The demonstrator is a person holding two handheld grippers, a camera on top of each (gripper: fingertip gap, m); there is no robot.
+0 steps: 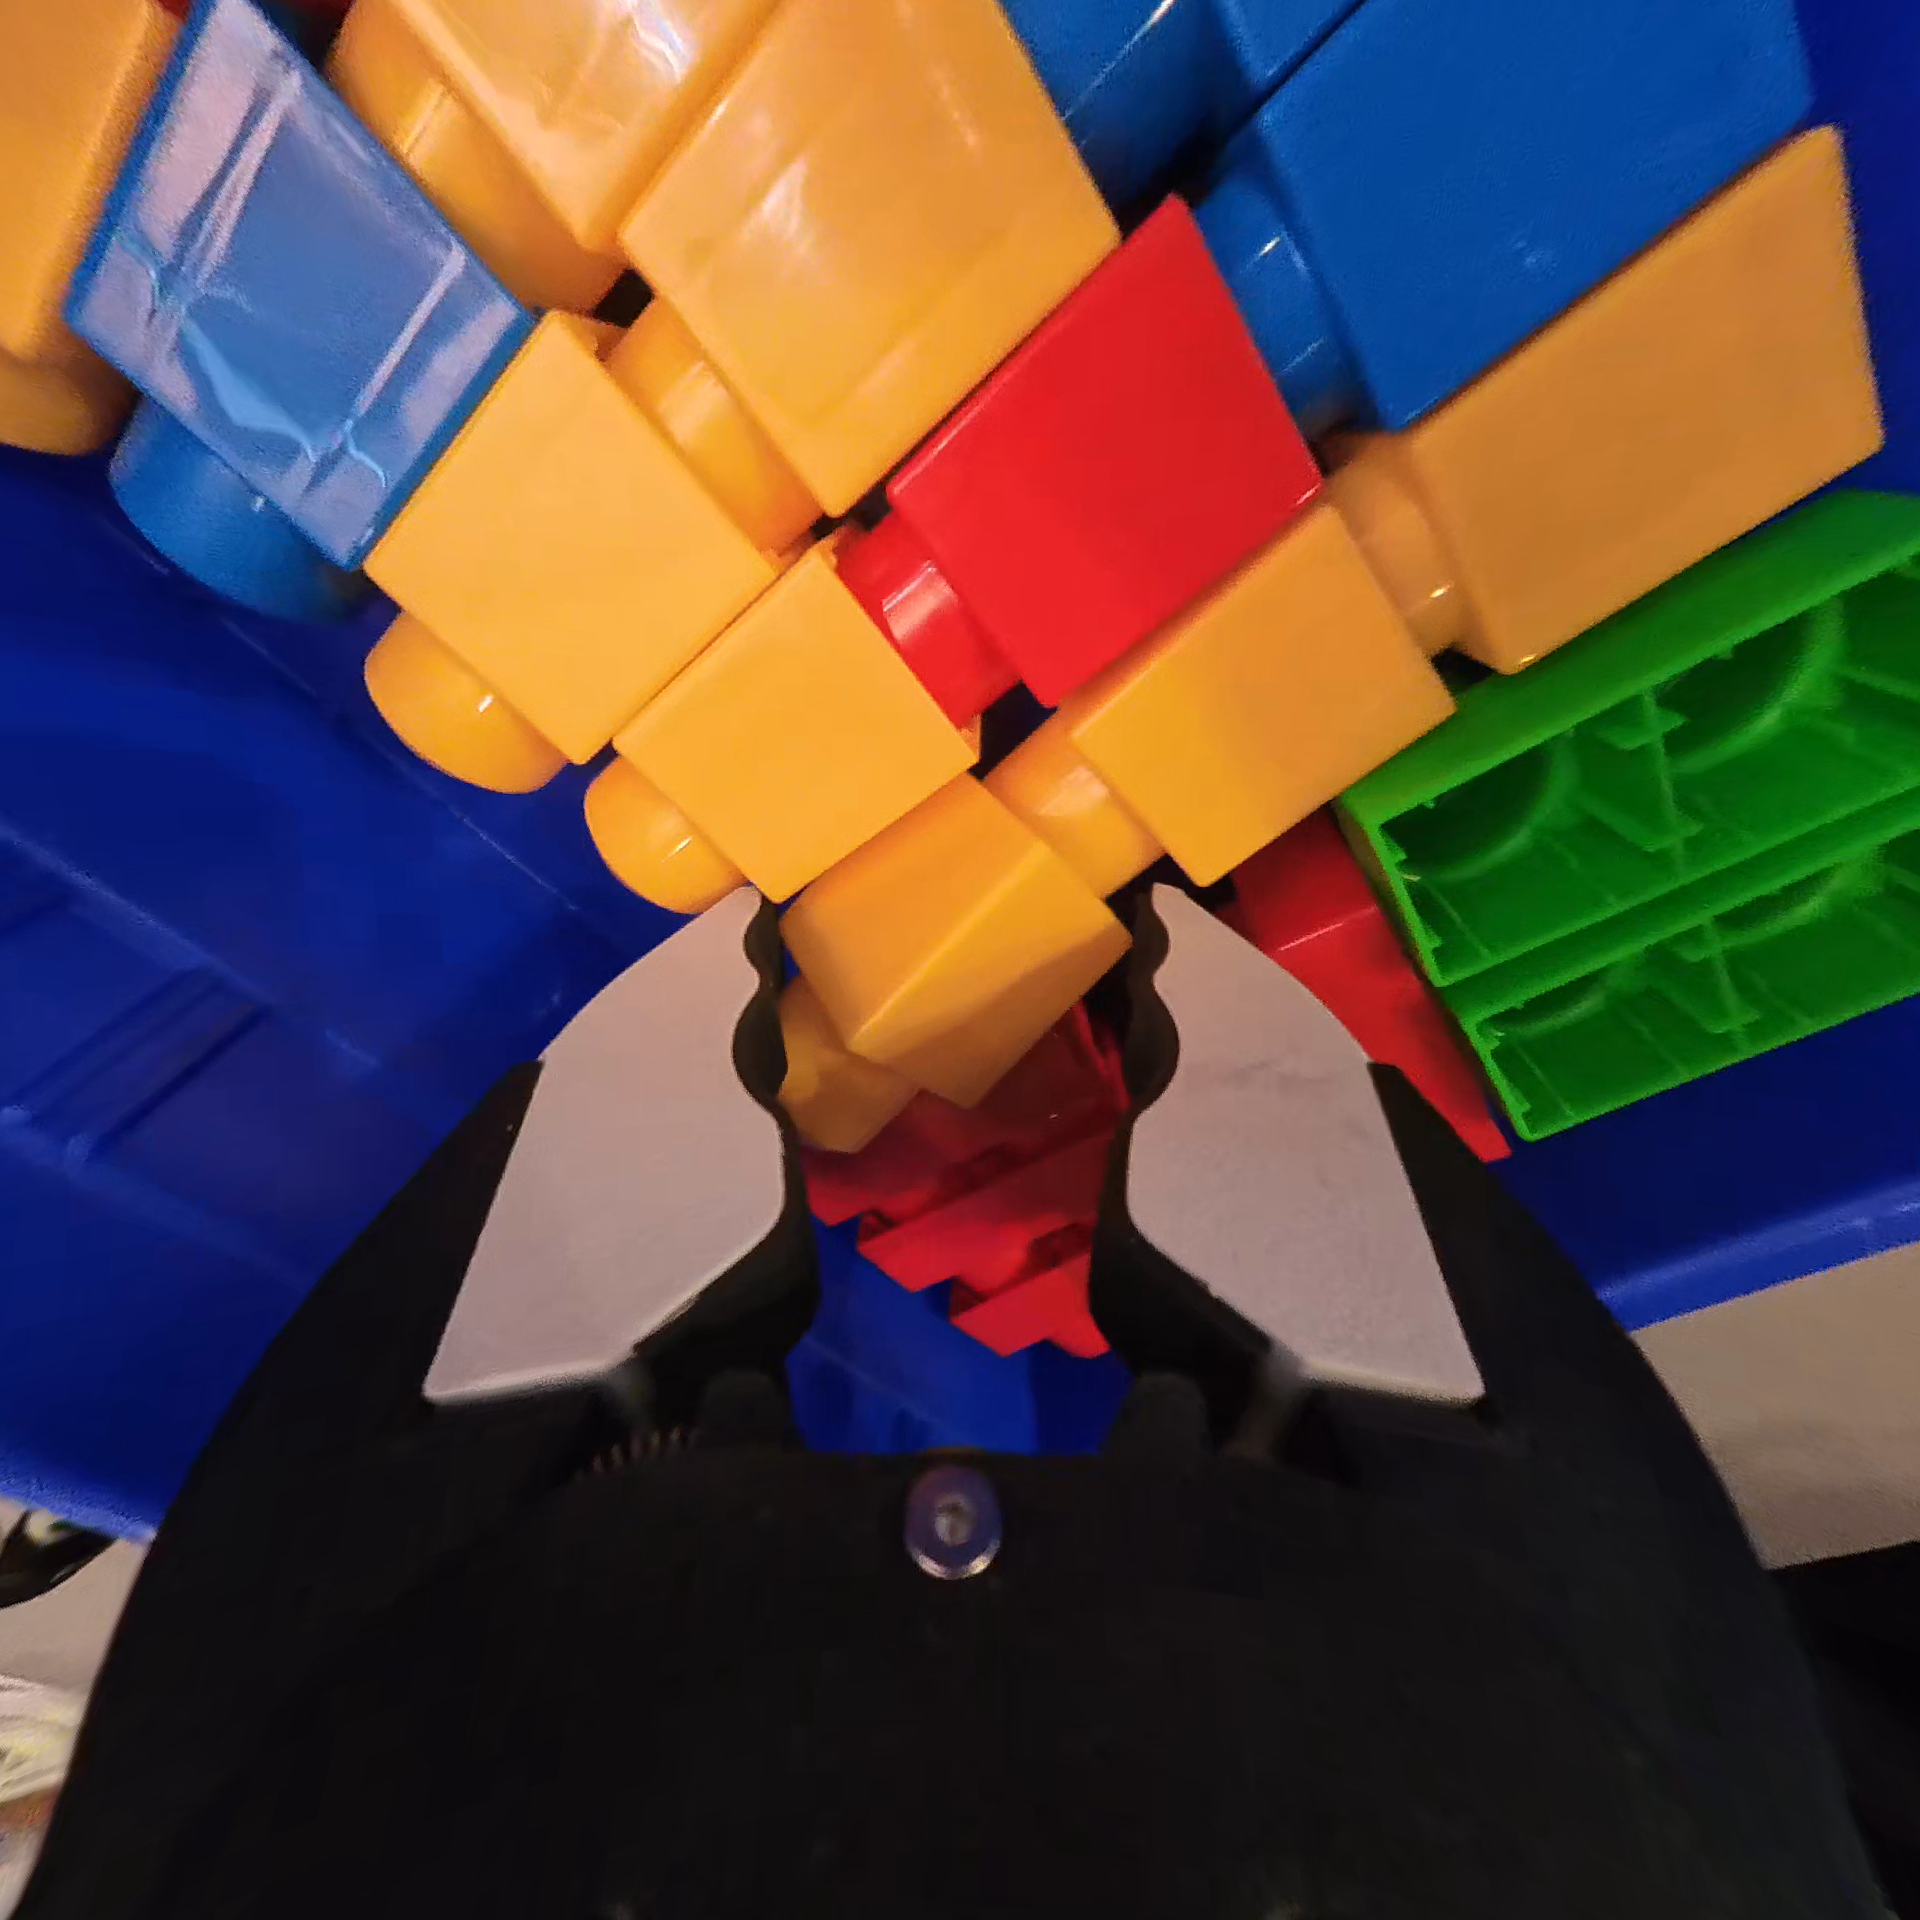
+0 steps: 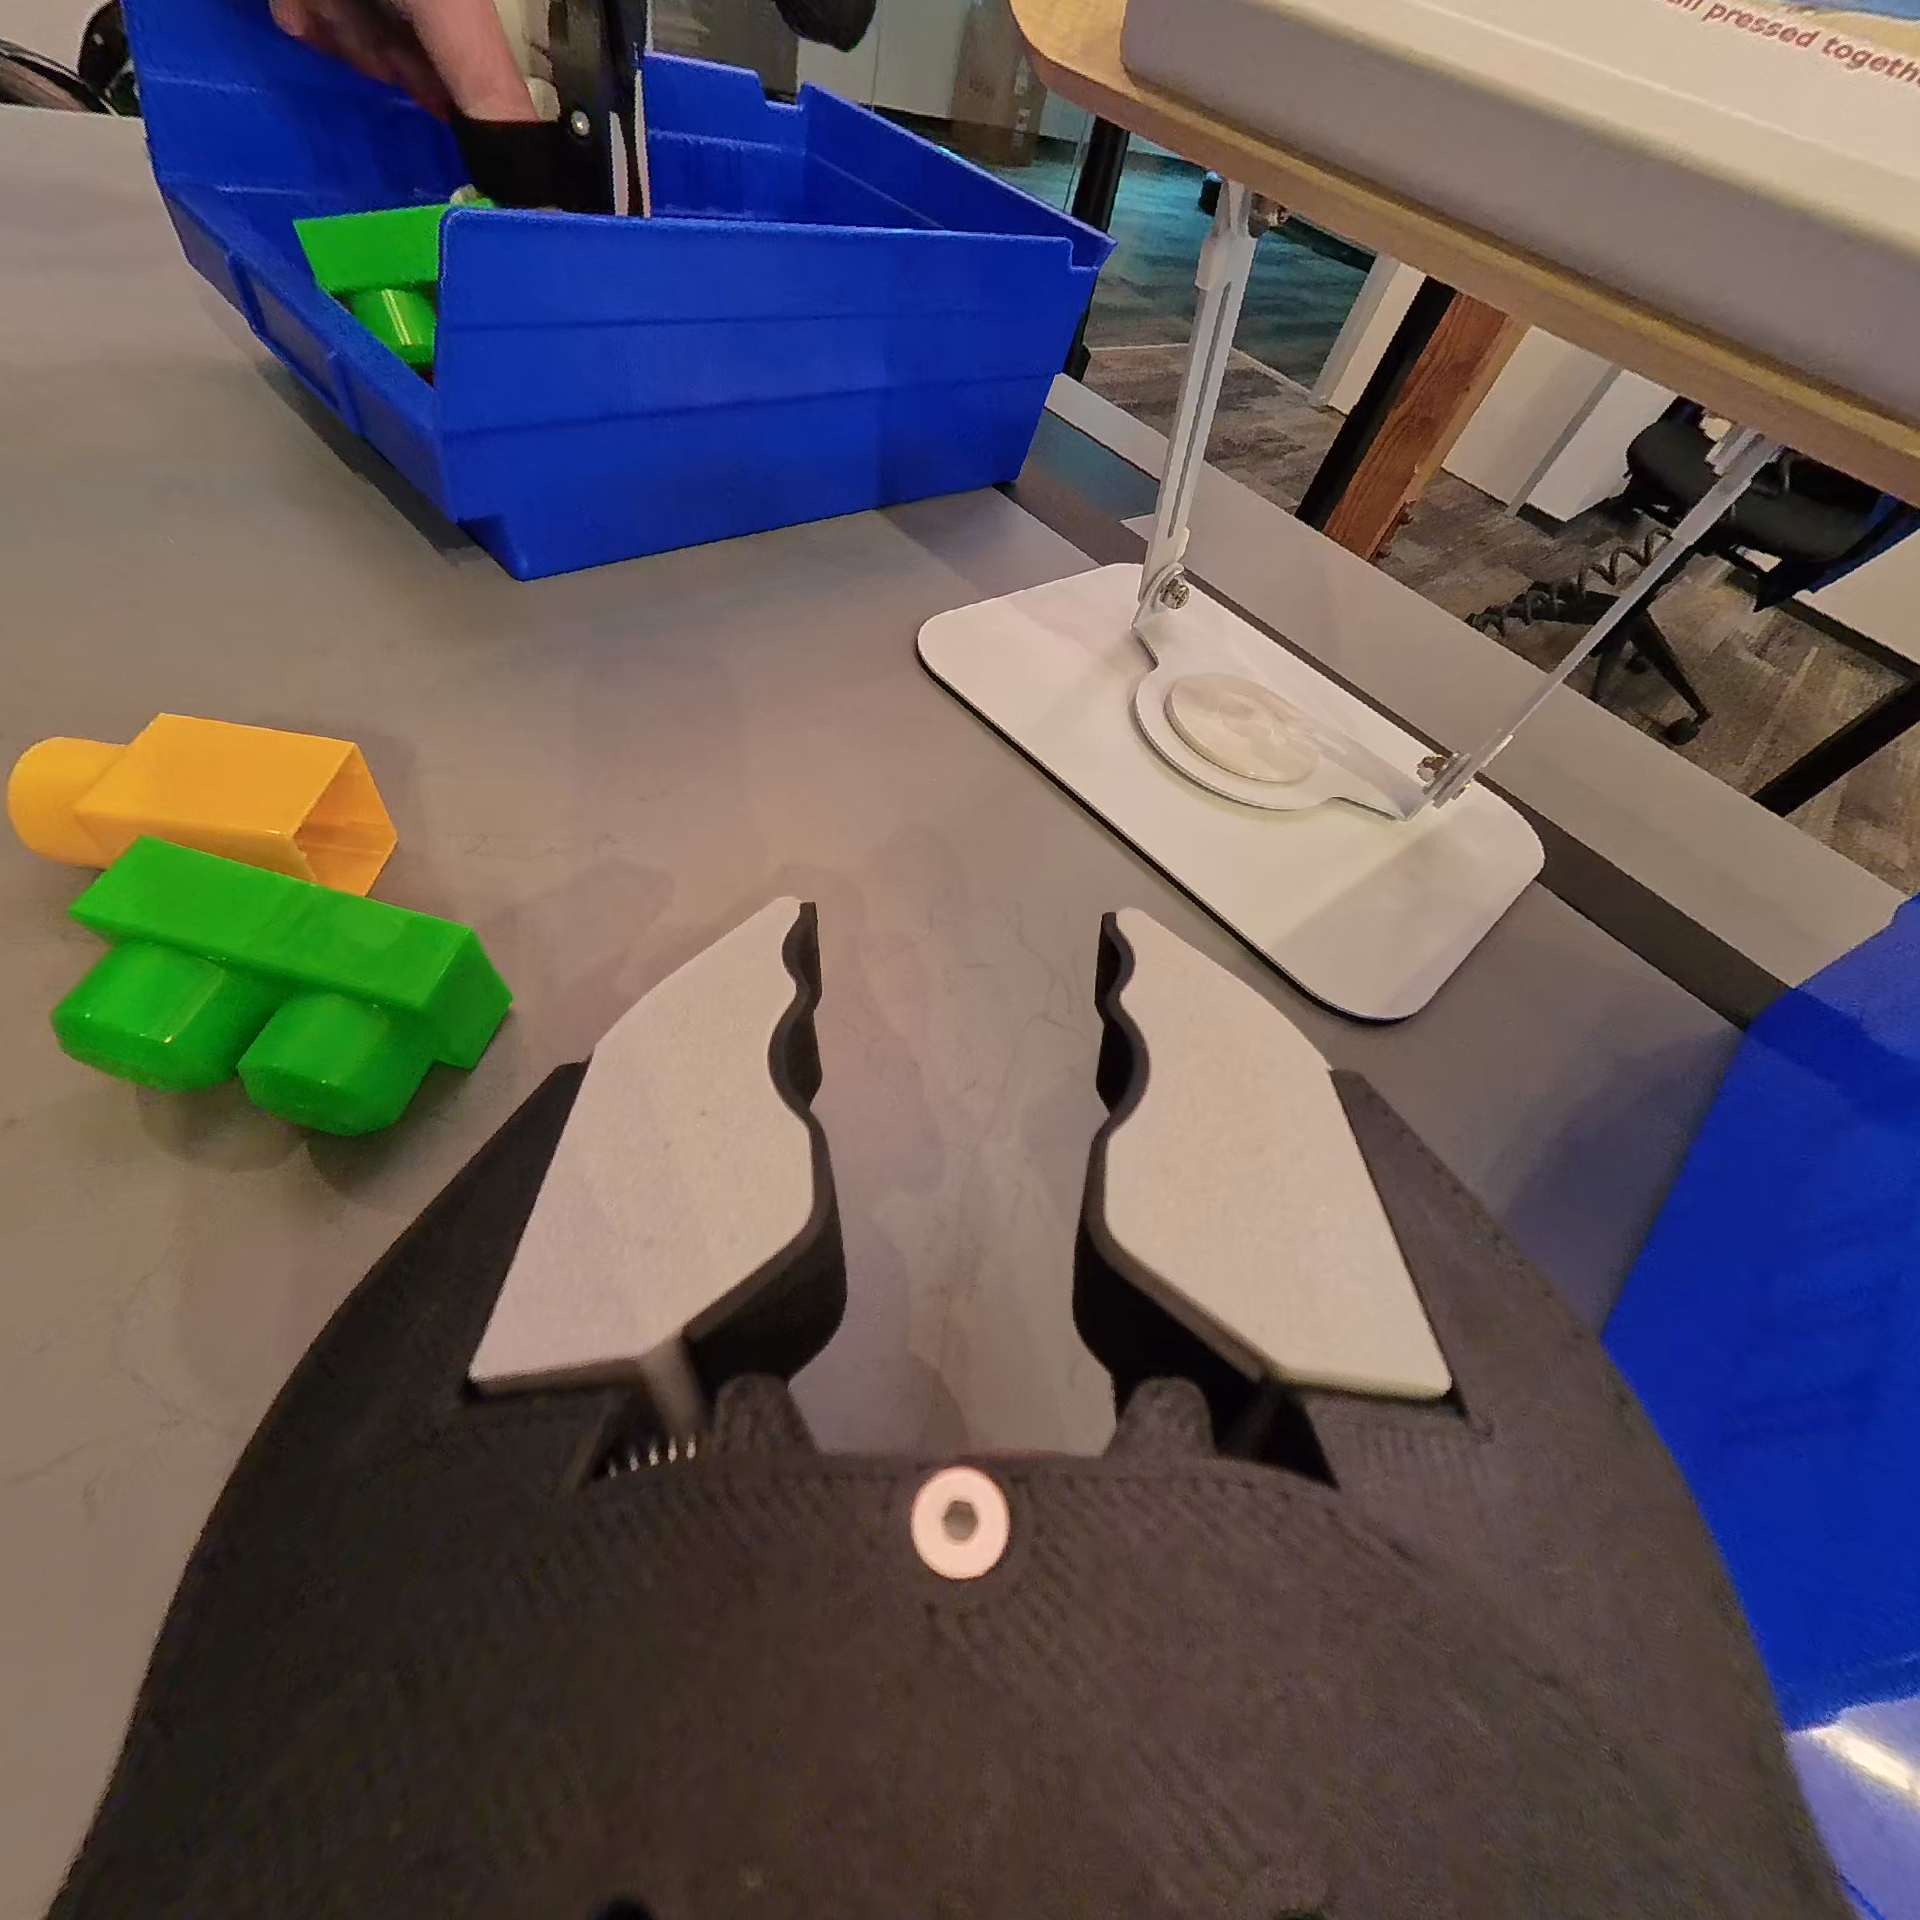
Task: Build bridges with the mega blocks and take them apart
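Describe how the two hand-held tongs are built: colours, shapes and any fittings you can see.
Both tongs match. Each right tongs finger is a flat grey plate with a wavy black inner pad, set in a broad rounded black body with a ridged surface. A pale round fastener sits at the centre. The left tongs have the same build, with a shiny fastener.

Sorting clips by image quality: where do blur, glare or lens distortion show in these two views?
Left wrist view: close yellow blocks look soft, glare streaks a blue block. Right wrist view: mostly sharp, wide-angle bending of the blue bin and table edge, bright reflection at lower right.
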